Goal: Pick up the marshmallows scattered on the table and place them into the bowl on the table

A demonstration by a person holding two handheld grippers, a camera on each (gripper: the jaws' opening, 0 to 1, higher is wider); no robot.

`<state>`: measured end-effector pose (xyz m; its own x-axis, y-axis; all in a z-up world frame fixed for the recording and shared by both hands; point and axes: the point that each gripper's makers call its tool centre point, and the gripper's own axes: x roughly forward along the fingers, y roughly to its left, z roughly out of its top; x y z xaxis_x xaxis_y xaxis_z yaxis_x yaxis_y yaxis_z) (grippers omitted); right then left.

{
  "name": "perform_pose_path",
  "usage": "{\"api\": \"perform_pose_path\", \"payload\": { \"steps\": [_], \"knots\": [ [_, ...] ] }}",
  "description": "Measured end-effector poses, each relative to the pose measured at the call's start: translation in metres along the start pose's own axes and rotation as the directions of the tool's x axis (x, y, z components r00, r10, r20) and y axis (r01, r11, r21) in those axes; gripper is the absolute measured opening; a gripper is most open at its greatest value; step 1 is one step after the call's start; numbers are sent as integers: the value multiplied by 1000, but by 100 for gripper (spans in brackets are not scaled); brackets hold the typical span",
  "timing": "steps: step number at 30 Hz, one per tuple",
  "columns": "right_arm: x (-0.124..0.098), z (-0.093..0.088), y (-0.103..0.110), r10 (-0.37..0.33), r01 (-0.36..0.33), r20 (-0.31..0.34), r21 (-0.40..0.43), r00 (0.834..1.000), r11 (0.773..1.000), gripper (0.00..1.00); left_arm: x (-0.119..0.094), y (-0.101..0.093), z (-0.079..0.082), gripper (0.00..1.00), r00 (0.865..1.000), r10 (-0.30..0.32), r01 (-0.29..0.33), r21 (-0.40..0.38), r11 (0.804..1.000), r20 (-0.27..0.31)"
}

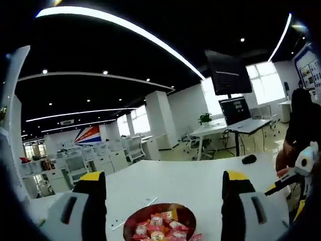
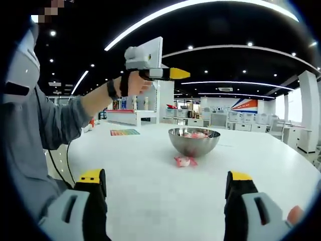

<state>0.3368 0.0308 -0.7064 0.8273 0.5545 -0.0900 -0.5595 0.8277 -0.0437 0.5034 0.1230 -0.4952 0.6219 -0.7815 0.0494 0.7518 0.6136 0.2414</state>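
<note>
Both tongs wide and empty: left gripper (image 1: 164, 183) above round steel bowl (image 2: 193, 141), pink wrapped marshmallow (image 2: 184, 161) just beside it, right gripper (image 2: 165, 183) low over white table (image 2: 150, 181).

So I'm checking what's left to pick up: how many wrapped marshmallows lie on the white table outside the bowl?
1: a pink-wrapped marshmallow lies on the white table just before the steel bowl. Others may be hidden behind it.

Silver bowl (image 2: 194, 141), pink-wrapped marshmallows (image 2: 184, 161), white table (image 2: 150, 181).

Big white round table (image 2: 150, 170), shiny metal bowl (image 2: 193, 142) set on it, one pink wrapped marshmallow (image 2: 184, 161) laid just beside the bowl, coloured mat (image 2: 125, 132) placed near the far edge
</note>
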Motion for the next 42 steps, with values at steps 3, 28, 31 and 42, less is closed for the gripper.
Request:
{"api": "perform_pose_path", "payload": {
  "steps": [3,28,31,42],
  "knots": [
    [4,1,1,9,-9,3,1,1000,1000,94,-42,-16,26,95,999,-10,9,25,1000,43],
    [24,6,6,72,-72,9,-3,997,997,94,-208,-88,-91,91,970,179,-171,-61,983,164],
    [22,6,6,70,-70,12,4,997,998,94,-211,-90,-116,92,957,204,-203,-28,979,206],
    [17,-2,-1,40,-40,-3,17,999,999,94,-196,-90,-175,86,969,242,-231,-159,960,57]
  ]
}}
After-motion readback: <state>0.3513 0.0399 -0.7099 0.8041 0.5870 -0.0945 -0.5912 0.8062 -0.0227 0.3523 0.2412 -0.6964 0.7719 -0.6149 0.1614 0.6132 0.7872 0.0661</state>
